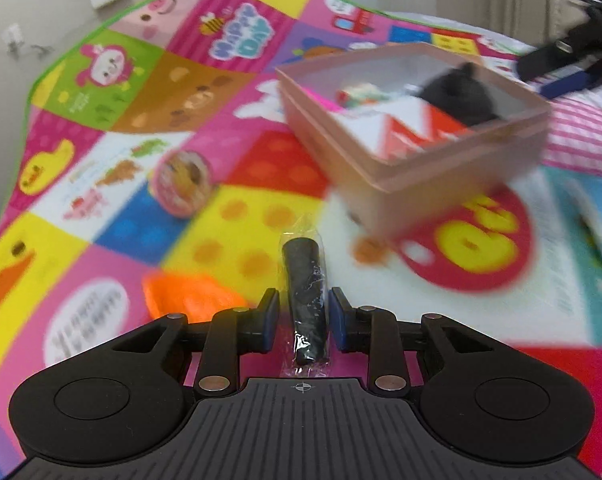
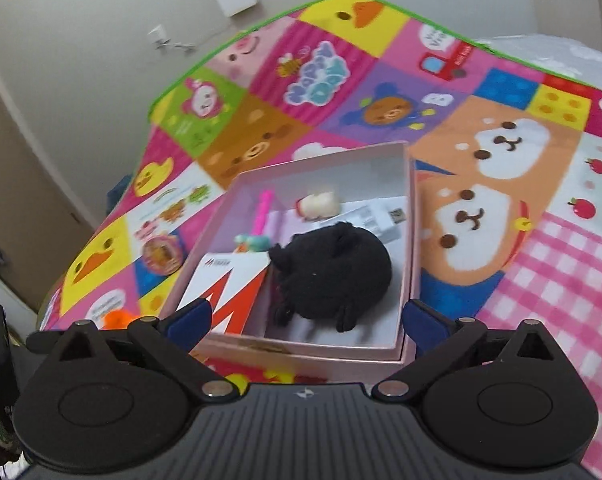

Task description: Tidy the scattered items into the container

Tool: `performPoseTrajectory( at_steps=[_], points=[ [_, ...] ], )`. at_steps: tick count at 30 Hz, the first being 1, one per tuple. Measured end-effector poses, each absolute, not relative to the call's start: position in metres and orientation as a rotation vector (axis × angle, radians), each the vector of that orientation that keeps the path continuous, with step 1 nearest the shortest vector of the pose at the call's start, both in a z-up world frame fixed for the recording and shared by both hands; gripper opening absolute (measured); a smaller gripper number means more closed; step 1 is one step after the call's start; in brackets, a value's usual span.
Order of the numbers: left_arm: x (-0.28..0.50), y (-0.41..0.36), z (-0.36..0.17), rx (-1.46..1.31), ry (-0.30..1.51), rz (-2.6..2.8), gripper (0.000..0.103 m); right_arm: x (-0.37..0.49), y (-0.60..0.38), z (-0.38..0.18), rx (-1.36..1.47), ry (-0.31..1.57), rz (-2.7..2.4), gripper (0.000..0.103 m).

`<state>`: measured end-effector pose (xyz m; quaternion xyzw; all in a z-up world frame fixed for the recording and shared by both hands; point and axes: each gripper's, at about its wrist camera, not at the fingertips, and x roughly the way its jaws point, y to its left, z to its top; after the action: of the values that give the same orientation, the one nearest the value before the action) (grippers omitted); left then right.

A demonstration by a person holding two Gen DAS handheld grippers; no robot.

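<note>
Left wrist view first — my left gripper [image 1: 303,318] has its blue pads on either side of a dark tapered stick in a clear wrapper [image 1: 305,300]. The pads sit very close to the wrapper, but I cannot tell whether they are actually pinching it or only bracketing it. The stick points out toward the pink box [image 1: 417,136], which stands on the patchwork play mat [image 1: 257,168] toward its right side. So by my reckoning this is the carry-and-drop step for the stick.

Right wrist view now — my right gripper [image 2: 305,320] hangs spread wide above the near wall of the box, holding nothing. Inside the box I see a black plush toy [image 2: 333,272], a red-and-white card [image 2: 225,292] and small odds and ends at the far end.

Loose on the mat, toward its left edge: a round printed tub [image 1: 181,182] and something orange [image 1: 189,300] just beside my left fingers.

Next, I'd bring the stick over the rim and let go above the free floor — the plush fills much of the near half.
</note>
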<state>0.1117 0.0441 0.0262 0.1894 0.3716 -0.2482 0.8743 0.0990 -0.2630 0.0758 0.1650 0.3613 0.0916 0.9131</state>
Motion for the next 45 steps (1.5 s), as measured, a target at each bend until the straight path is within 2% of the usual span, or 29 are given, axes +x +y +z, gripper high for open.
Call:
performPoseTrajectory(
  at_steps=[4, 6, 8, 12, 14, 16, 19, 28, 33, 40, 45],
  points=[
    [0.072, 0.029, 0.03, 0.4, 0.813, -0.63, 0.032, 0.072, -0.262, 0.091, 0.211, 0.735, 0.176, 0.102],
    [0.056, 0.014, 0.031, 0.396, 0.824, -0.693, 0.037, 0.06, -0.261, 0.096, 0.128, 0.749, 0.161, 0.102],
    [0.038, -0.002, 0.03, 0.442, 0.798, -0.746, 0.049, 0.045, -0.258, 0.098, 0.052, 0.77, 0.156, 0.102],
    [0.02, -0.018, 0.022, 0.54, 0.759, -0.734, 0.058, 0.017, -0.247, 0.094, -0.078, 0.814, 0.164, 0.102],
    [0.027, -0.011, 0.025, 0.488, 0.816, -0.669, 0.082, 0.006, -0.241, 0.086, -0.132, 0.846, 0.173, 0.102],
    [0.035, 0.0, 0.027, 0.419, 0.893, -0.56, 0.092, -0.001, -0.236, 0.077, -0.161, 0.877, 0.182, 0.102],
    [0.039, 0.018, 0.029, 0.345, 0.924, -0.429, 0.093, -0.004, -0.234, 0.066, -0.156, 0.909, 0.184, 0.102],
    [0.055, 0.048, 0.034, 0.375, 0.806, -0.125, 0.096, -0.005, -0.226, 0.061, -0.183, 0.914, 0.167, 0.102],
    [0.05, 0.055, 0.051, 0.15, 0.855, -0.26, 0.1, -0.01, -0.236, 0.064, -0.101, 0.879, 0.089, 0.102],
    [0.024, 0.017, 0.048, 0.029, 0.824, -0.381, 0.102, -0.034, -0.265, 0.08, 0.02, 0.646, -0.22, 0.103],
    [0.023, -0.004, 0.038, 0.077, 0.809, -0.33, 0.102, -0.057, -0.317, 0.084, 0.316, 0.52, -0.433, 0.103]
  ],
)
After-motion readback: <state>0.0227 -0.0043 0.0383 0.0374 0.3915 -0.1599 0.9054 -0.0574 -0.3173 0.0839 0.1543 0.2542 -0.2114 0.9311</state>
